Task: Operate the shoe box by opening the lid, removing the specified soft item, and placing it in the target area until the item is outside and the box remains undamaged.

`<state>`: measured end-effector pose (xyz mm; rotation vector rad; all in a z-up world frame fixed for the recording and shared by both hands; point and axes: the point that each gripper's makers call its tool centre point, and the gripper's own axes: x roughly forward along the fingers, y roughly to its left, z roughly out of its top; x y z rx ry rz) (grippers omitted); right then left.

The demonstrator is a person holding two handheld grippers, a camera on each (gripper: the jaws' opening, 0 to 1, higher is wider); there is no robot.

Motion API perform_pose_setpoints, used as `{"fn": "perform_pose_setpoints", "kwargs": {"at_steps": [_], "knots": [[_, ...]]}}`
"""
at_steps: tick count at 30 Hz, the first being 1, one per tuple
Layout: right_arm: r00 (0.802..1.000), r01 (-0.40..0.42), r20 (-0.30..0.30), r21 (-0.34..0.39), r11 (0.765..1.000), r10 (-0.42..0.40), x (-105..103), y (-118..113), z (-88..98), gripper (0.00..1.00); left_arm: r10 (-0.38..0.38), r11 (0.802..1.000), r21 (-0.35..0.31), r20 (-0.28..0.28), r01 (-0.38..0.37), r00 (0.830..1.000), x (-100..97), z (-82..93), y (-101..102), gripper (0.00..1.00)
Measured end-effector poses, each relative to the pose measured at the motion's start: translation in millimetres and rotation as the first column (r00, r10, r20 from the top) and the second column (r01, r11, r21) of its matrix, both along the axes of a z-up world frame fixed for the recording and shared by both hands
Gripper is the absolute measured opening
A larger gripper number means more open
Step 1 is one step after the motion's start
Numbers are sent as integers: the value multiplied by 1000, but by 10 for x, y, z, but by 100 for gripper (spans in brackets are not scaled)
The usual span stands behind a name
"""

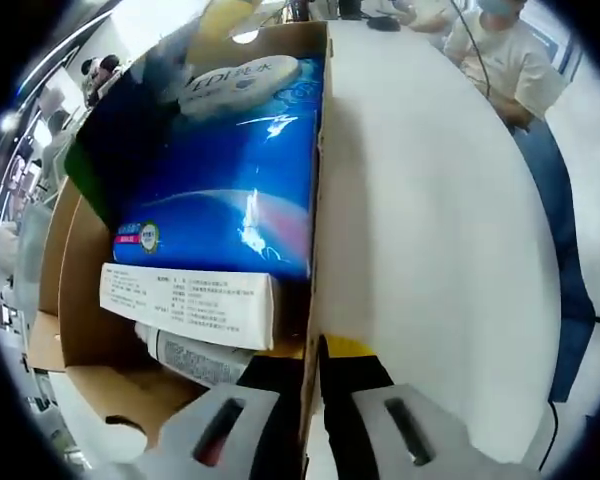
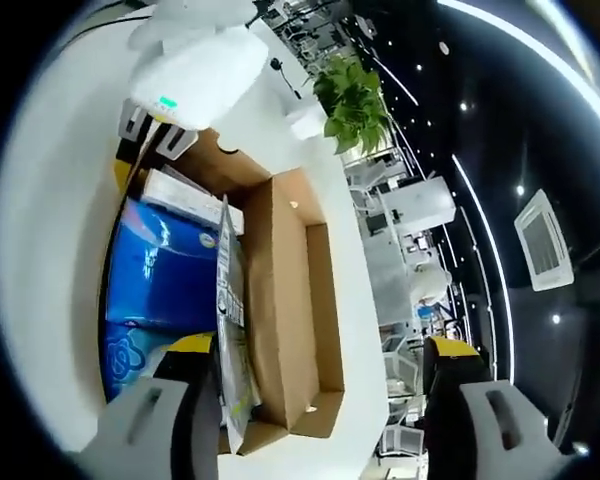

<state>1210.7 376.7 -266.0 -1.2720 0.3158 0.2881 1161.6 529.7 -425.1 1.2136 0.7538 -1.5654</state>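
Two grippers work at an open cardboard box (image 1: 80,300) on a white table (image 1: 430,220). In the left gripper view, the left gripper (image 1: 315,420) is clenched on the box wall (image 1: 318,250), jaws either side of it at 6 o'clock. Inside, a blue pack (image 1: 220,170) fills the middle, with a white carton (image 1: 185,305) and a tube (image 1: 195,360) toward 7 o'clock. In the right gripper view, the right gripper (image 2: 320,420) is released, jaws wide; a thin packet (image 2: 232,330) stands beside its left jaw. The lid (image 2: 290,300) lies open at centre; a plant (image 2: 355,100) at 1 o'clock.
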Motion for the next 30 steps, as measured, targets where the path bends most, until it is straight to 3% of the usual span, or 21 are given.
{"fn": "perform_pose_setpoints", "kwargs": {"at_steps": [7,18,21,30], "knots": [[996,22,-83,-6,1000,-22,161,-75,-285,81,2,1000,1,-1,-2,1000,2,-8,8,3],[992,20,-121,-2,1000,-20,211,-69,-403,75,4,1000,0,0,-4,1000,-4,5,12,3],[992,9,-127,-5,1000,-10,217,-46,-431,70,5,1000,0,0,-5,1000,-3,4,11,3],[989,-5,-146,0,1000,5,246,-16,-474,69,2,1000,0,1,-2,1000,-6,7,8,3]]}}
